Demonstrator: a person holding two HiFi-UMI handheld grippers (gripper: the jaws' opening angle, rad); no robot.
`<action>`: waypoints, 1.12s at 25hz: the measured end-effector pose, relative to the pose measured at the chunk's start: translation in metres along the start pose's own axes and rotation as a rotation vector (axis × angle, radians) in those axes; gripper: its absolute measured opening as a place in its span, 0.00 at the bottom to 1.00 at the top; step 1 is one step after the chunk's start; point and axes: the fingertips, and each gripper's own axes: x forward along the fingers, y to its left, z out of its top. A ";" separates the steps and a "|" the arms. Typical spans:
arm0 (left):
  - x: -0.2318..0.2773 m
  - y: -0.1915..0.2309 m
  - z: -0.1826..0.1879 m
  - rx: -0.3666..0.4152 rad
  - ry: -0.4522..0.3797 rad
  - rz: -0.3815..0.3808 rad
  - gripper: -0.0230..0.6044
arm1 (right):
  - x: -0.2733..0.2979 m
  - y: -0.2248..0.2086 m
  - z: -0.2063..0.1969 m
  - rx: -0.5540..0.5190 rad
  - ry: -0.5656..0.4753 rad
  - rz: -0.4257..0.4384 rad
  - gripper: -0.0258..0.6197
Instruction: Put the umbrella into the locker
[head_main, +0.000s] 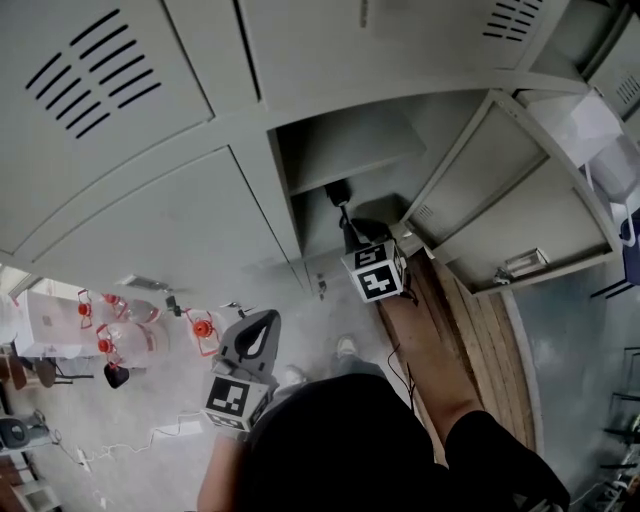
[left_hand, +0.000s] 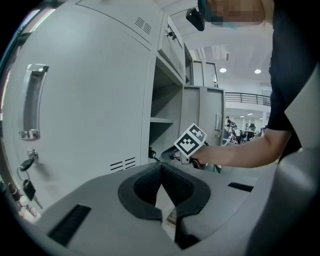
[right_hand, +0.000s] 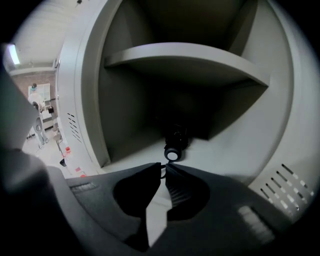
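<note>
Distance first: my left gripper (left_hand: 161, 166) hangs well back from the tall grey metal locker (right_hand: 87, 100). Its fingers are pressed tip to tip on nothing, so that hand has no part in what comes next.

Further right, in the open compartment, the short black folded umbrella (right_hand: 177, 136) lies on the compartment floor (right_hand: 230, 155) beneath the grey metal shelf (right_hand: 190, 55). It is already inside, so I judge the placing done. Its long axis runs straight away from me into the depth, with the pale round cap end toward the opening.

My right gripper (right_hand: 164, 166) sits at that opening with the cap just beyond its tips, dead ahead. These fingers are closed too. A thin dark loop shows right at the tips (perhaps the umbrella's wrist strap), and I cannot tell whether it is pinched or merely lying there. That matters, because pulling back with it caught could drag the umbrella out along its own axis.

Only the right gripper view shows the umbrella resting flat under the shelf. The head view gives a dark scrap at the compartment mouth but does show the grey locker door (head_main: 520, 200) swung wide at the far right. The left gripper view shows my right hand side-on at the opening.
</note>
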 end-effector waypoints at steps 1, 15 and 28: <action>0.000 -0.001 0.000 0.004 -0.001 -0.010 0.05 | -0.007 0.003 0.000 0.024 -0.016 0.009 0.08; 0.007 -0.021 0.020 -0.029 -0.022 -0.123 0.05 | -0.131 0.032 0.021 0.120 -0.269 0.010 0.08; -0.005 -0.041 0.052 -0.007 -0.103 -0.215 0.05 | -0.228 0.053 0.043 0.162 -0.491 -0.010 0.08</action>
